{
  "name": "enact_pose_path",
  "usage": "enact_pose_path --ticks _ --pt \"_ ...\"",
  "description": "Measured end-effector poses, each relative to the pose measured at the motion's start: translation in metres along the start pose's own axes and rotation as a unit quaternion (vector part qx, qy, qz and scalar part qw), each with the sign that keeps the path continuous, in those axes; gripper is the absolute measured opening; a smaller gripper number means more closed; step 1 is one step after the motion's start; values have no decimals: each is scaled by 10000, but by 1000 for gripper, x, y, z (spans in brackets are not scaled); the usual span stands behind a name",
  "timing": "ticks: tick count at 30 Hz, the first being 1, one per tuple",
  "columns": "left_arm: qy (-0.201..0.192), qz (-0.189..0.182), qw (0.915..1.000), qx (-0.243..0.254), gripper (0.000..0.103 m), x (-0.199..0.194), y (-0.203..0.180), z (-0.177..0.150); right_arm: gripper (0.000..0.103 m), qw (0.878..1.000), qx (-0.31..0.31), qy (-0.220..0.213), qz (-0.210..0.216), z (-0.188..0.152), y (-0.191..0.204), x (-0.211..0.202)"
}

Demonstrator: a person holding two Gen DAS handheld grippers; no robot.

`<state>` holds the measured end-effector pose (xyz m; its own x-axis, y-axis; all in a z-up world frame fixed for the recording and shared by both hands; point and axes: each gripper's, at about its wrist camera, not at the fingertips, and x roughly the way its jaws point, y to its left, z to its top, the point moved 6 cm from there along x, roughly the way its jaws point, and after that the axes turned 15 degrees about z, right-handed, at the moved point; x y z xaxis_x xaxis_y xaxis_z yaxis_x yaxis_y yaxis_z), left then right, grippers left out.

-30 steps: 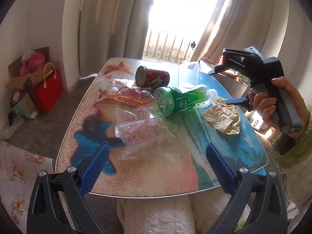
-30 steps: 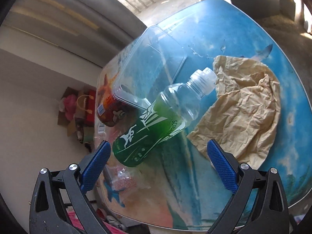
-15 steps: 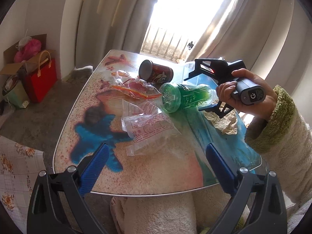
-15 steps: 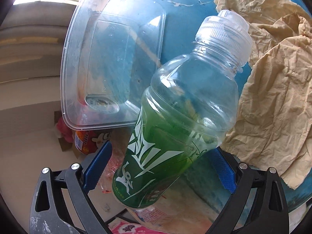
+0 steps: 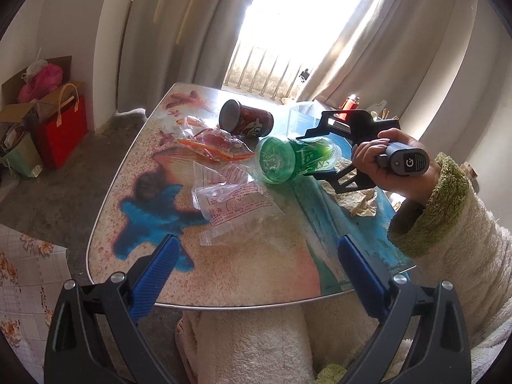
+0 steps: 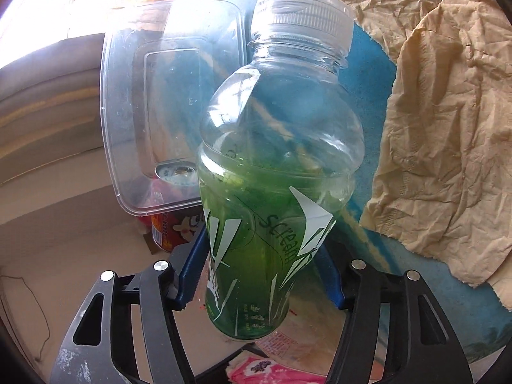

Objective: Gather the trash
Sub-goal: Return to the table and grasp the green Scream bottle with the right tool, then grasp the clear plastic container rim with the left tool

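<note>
Green bottle (image 6: 272,172) lengthwise along right gripper (image 6: 260,275), cap forward

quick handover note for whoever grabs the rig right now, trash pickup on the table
Right tool: shut on the green bottle, fingers on its labelled body.
Left tool: open, holding nothing, above the near table edge.
On the table: red can, clear container, orange wrapper, clear printed bag, crumpled brown paper.
Done: bottle gripped. Left: everything else; no bin is visible.

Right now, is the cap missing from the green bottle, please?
No, the green bottle has its white cap on its neck.
</note>
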<state>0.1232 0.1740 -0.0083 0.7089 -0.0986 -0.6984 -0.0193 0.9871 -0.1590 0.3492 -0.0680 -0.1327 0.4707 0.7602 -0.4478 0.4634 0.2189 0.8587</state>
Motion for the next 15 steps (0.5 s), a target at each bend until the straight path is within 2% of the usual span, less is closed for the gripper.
enact_pose_path --ticks 4,8,12,15 --pt "-22 54 10000 19 97 -2 -1 1 54 9995 -159 175 231 -3 1 -19" --pt "4 -7 10000 -35 97 0 -3 3 53 9974 -448 479 283 -9 0 -39" --pt "43 -4 10000 -56 97 4 -5 4 52 9918 -952 857 -26 -22 -6 -55" --pt "82 -6 9999 -82 97 6 -6 4 52 9789 -1612 1171 -457 -42 -17 -62"
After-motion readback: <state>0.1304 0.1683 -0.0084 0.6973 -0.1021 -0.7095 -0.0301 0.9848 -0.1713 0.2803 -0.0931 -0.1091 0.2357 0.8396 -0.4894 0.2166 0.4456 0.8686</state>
